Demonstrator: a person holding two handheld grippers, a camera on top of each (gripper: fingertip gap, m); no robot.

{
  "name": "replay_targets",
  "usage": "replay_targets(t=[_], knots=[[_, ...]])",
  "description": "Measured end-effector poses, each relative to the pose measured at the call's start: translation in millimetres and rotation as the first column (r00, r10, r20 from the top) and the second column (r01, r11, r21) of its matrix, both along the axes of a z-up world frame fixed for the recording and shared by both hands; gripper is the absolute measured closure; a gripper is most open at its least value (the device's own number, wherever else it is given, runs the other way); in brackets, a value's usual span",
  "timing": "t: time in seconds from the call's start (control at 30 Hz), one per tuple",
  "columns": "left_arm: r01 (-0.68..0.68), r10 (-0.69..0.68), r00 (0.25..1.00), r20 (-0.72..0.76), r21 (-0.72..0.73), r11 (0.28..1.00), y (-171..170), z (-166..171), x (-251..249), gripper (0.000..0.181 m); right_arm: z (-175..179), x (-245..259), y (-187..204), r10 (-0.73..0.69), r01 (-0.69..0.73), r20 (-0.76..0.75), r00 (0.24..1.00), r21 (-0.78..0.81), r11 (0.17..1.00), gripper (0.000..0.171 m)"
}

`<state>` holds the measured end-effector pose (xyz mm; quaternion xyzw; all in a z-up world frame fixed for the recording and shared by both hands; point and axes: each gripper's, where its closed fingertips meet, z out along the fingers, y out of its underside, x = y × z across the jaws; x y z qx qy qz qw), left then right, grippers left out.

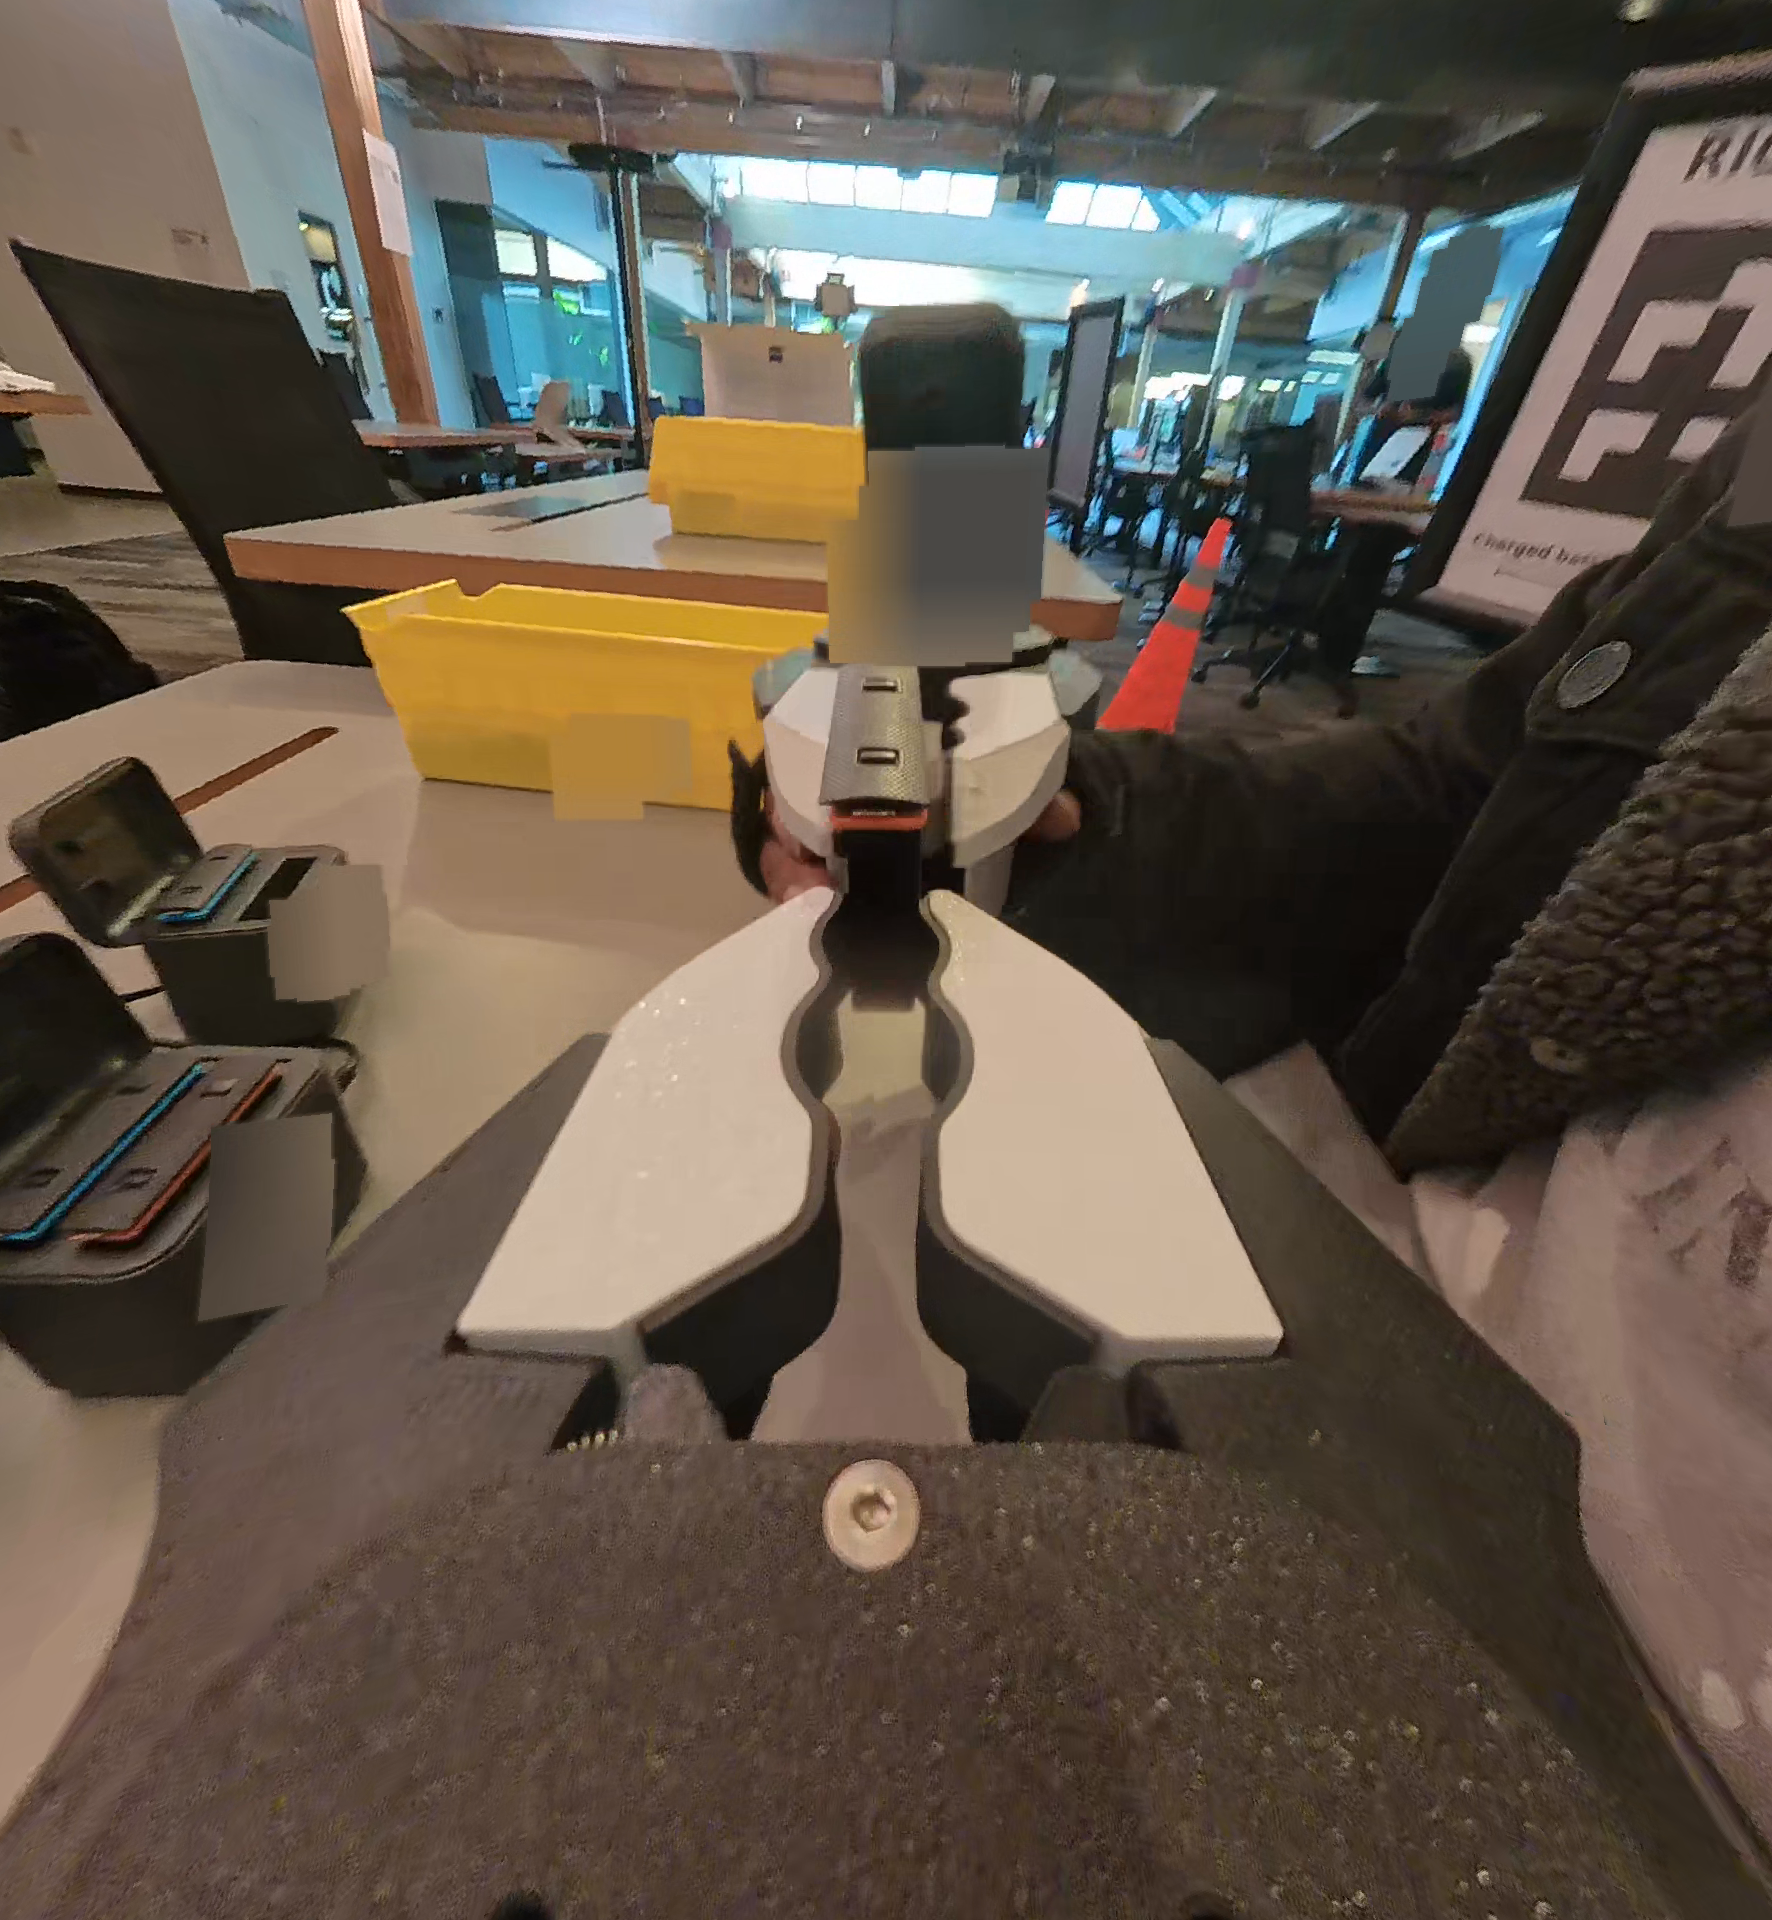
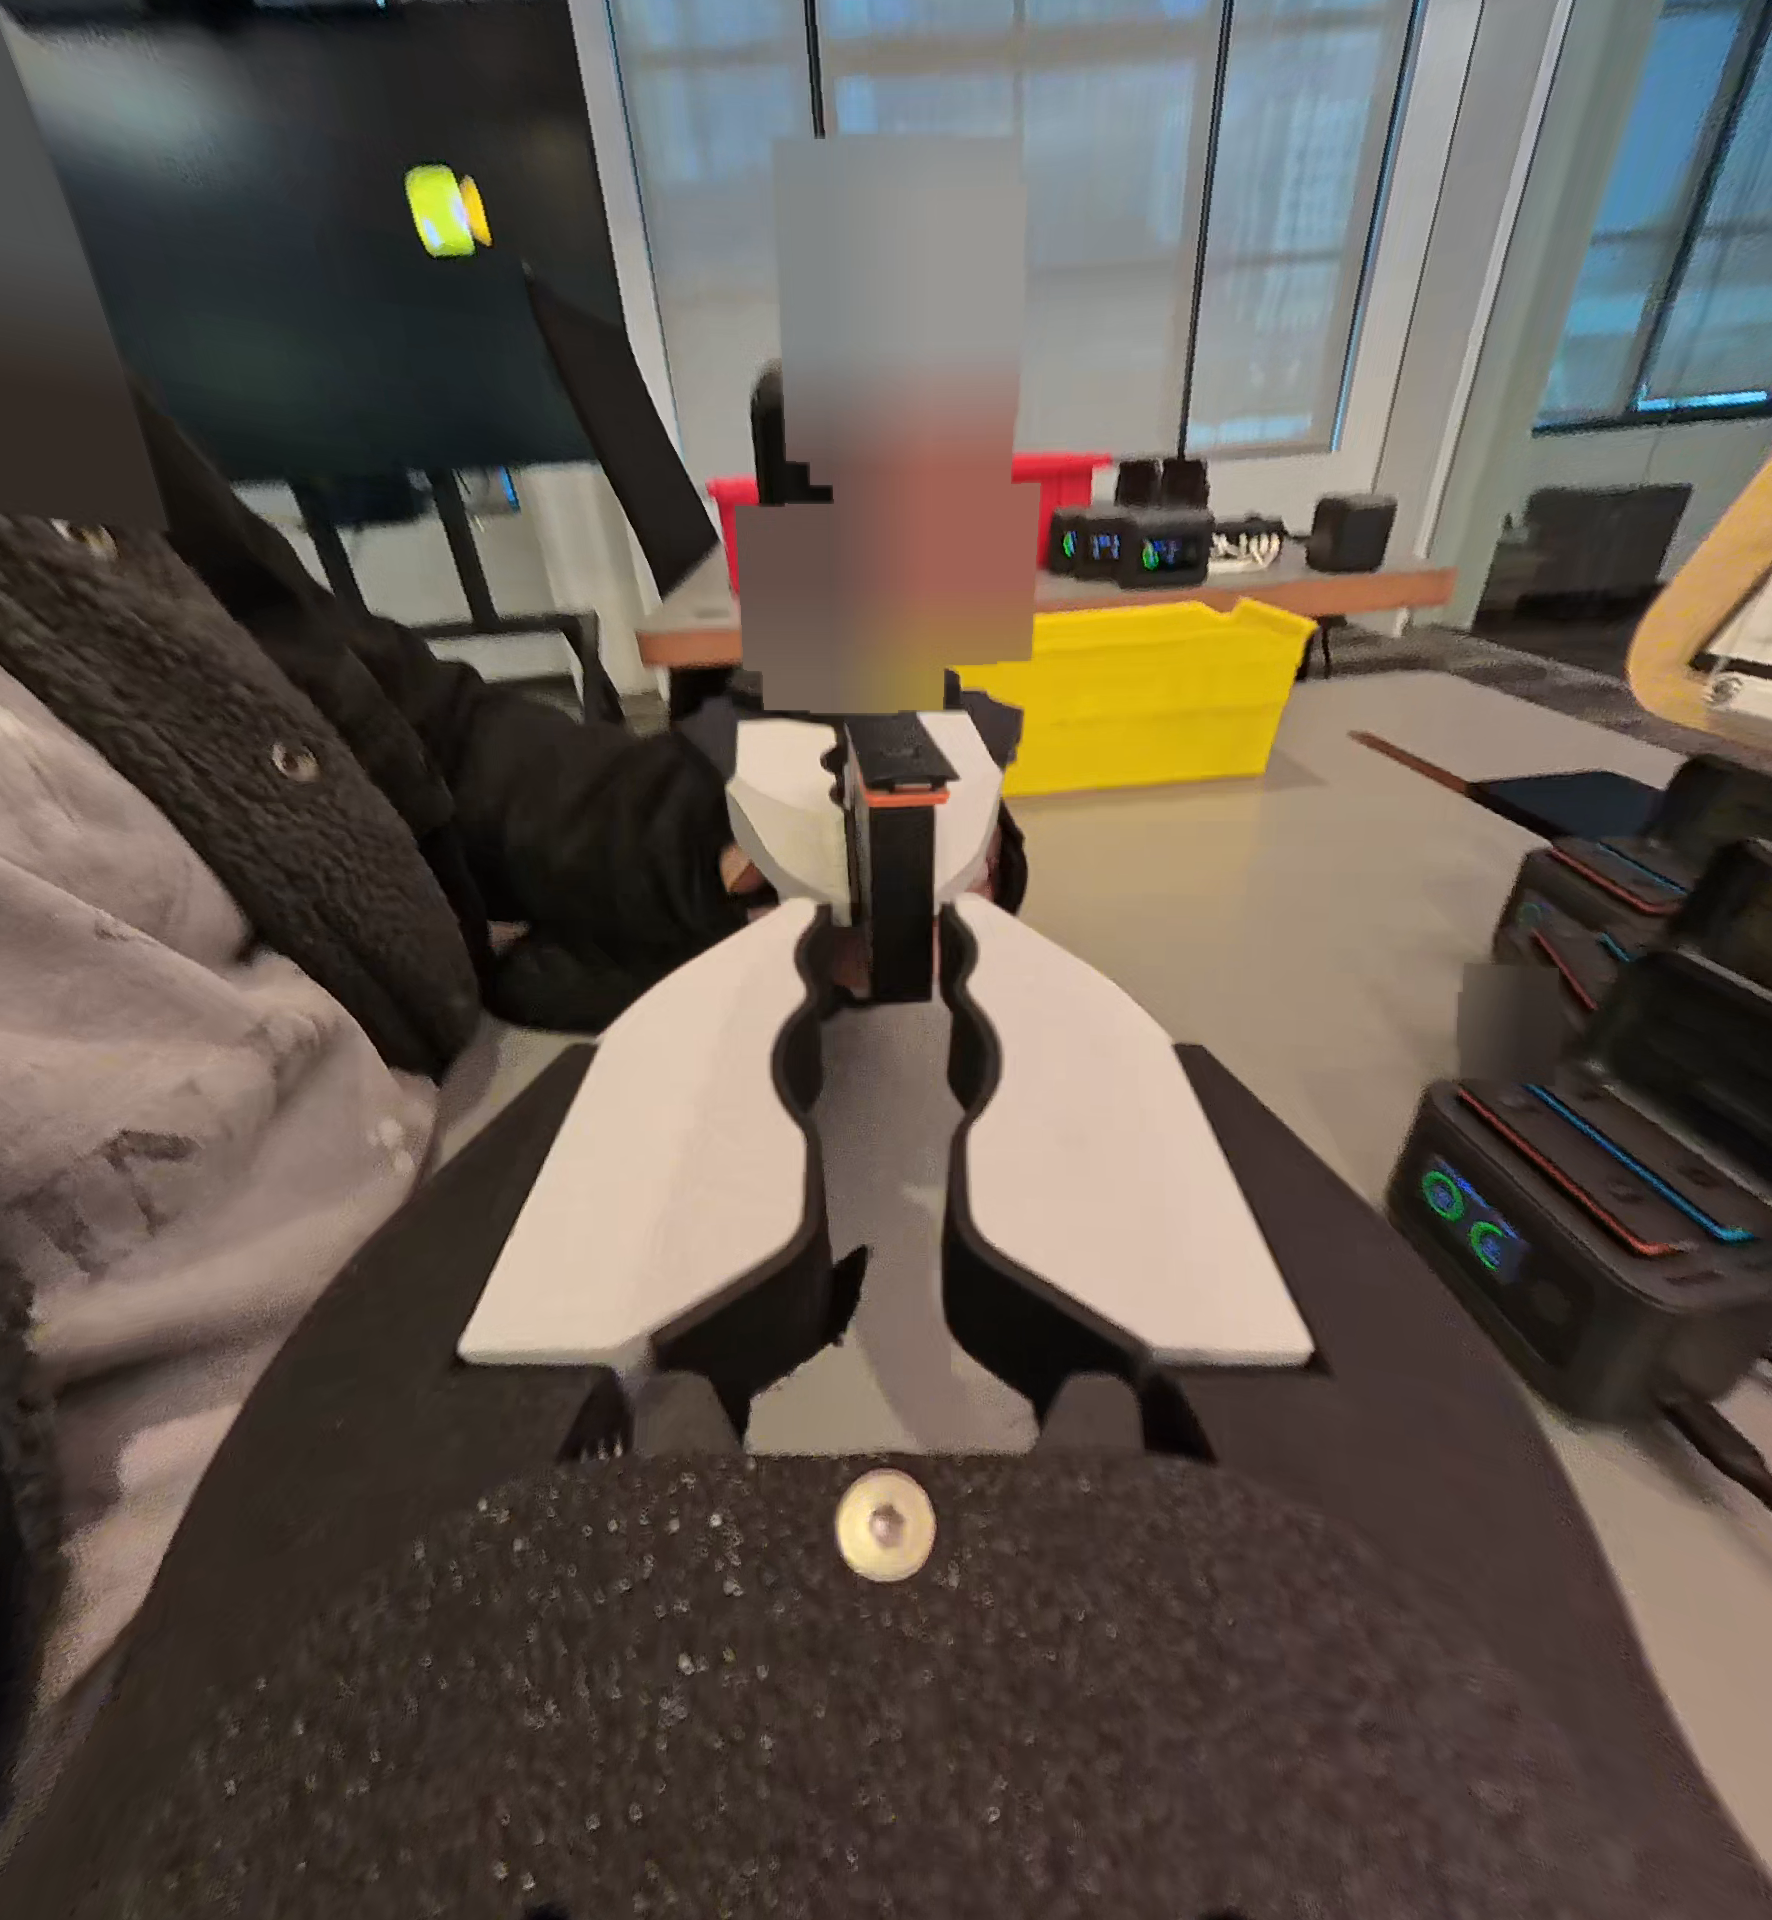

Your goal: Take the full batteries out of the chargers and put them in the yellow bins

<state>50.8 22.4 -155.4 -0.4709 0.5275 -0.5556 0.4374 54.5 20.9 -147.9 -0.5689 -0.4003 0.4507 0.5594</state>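
Observation:
A black battery with an orange band (image 1: 877,868) stands upright between both grippers, which face each other tip to tip above the table. My left gripper (image 1: 882,914) is shut on its near side. My right gripper (image 2: 880,925) is shut on the same battery (image 2: 897,904) from the opposite side. Two open chargers (image 1: 227,935) (image 1: 113,1174) hold blue- and orange-edged batteries at the left. In the right wrist view they stand at the right (image 2: 1588,1236) (image 2: 1609,904). A yellow bin (image 1: 508,707) (image 2: 1142,696) stands on the table behind the grippers.
A second yellow bin (image 1: 747,478) sits on a farther table. An orange cone (image 1: 1173,644) stands on the floor. A sign board (image 1: 1692,343) is at the right. A red bin (image 2: 1058,483) and more chargers (image 2: 1121,545) are on a far table. The person's dark sleeves flank the grippers. My left and right fingertips are right by each other.

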Motion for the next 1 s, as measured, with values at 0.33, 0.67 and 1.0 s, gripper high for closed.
replay_targets(t=[0.33,0.67,1.0], knots=[[-0.086,0.145,0.965,-0.218,0.259,0.962,18,-43,3,0.17,-24,21,12,-0.197,0.116,0.487,0.851,0.191,0.975,0.138],[-0.073,0.199,0.922,-0.331,0.356,0.932,18,-71,8,0.17,-59,9,18,-0.198,0.017,0.735,0.648,0.246,0.969,0.143],[-0.128,0.227,0.934,-0.276,0.335,0.934,23,-64,9,0.163,-59,31,26,-0.185,-0.052,0.789,0.586,0.265,0.963,0.156]])
